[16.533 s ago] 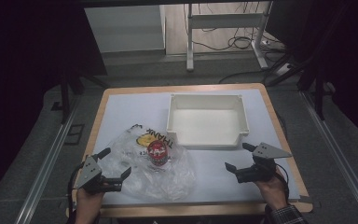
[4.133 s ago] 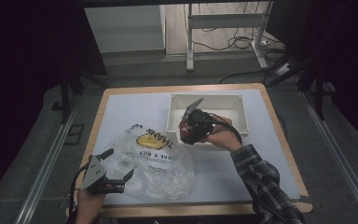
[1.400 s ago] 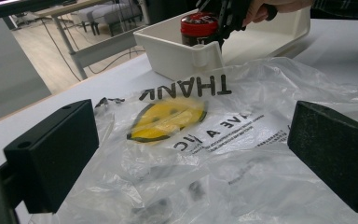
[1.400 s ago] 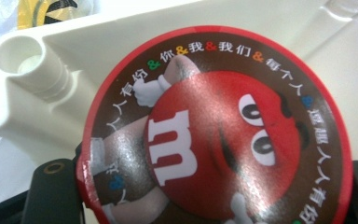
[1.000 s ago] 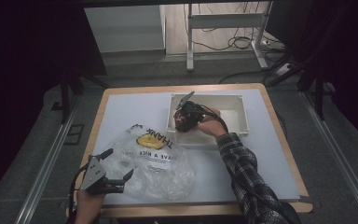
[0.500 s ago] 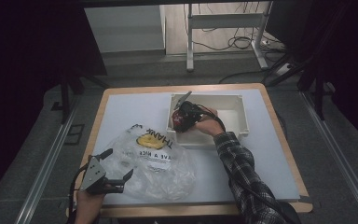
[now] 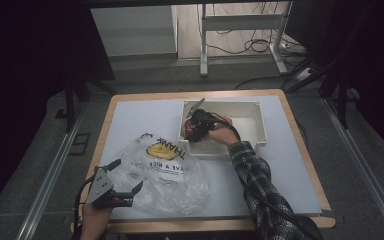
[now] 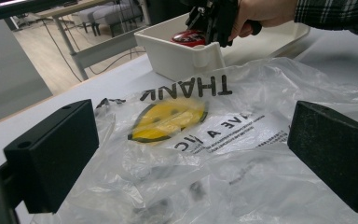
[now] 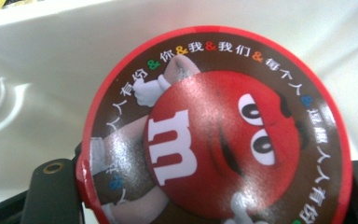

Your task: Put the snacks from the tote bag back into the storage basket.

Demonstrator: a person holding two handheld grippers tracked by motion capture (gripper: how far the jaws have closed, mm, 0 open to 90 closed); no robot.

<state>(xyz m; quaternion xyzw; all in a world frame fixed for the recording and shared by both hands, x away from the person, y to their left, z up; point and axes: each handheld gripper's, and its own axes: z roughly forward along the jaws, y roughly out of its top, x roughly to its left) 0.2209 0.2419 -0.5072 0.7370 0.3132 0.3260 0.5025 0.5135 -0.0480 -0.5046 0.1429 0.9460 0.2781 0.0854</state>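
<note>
While the right gripper holds the round red candy tub between its jaws inside the white plastic bin | left gripper jaws wide, at clear printed bag on desk.

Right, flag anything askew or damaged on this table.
Nothing damaged or spilled. The plastic bag lies crumpled, its print upside down from the person's side. The red candy tub sits tilted between the right gripper jaws over the white bin.

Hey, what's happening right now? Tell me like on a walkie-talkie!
Right gripper shut on candy tub, over left end of white bin. Left gripper open, at bag on table. Nothing in the way.
</note>
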